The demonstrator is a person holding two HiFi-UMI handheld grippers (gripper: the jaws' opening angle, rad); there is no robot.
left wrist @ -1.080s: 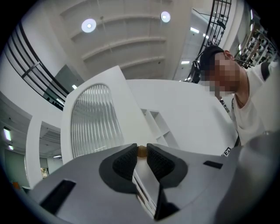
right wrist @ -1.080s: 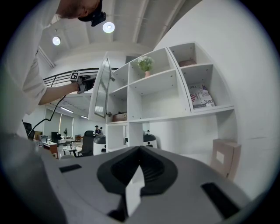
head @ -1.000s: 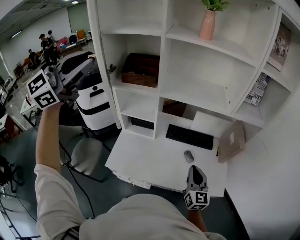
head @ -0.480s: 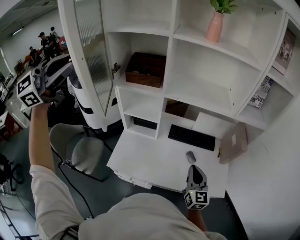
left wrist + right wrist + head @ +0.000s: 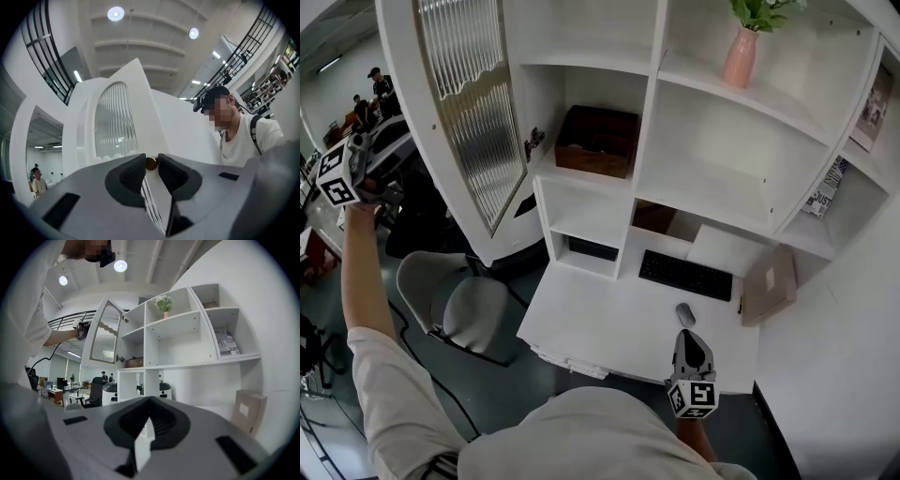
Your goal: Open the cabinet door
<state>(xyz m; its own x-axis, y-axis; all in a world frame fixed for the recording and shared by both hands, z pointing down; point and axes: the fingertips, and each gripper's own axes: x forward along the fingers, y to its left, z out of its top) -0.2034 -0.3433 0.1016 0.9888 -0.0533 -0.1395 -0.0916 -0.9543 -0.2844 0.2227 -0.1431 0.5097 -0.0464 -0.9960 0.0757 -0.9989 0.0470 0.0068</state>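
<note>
At far left, my left hand-held gripper (image 5: 150,165) has the small brass knob (image 5: 151,162) pinched between its pads; the jaws have just been easing apart a little, but both pads touch it. The cabinet door (image 5: 469,122) — ribbed glass in a white frame — stands swung wide out to the left of the cabinet (image 5: 649,112). Further right, over the near edge of the worktop (image 5: 600,319), my right hand-held gripper (image 5: 689,337) is closed and empty, just near of the mouse (image 5: 684,313).
</note>
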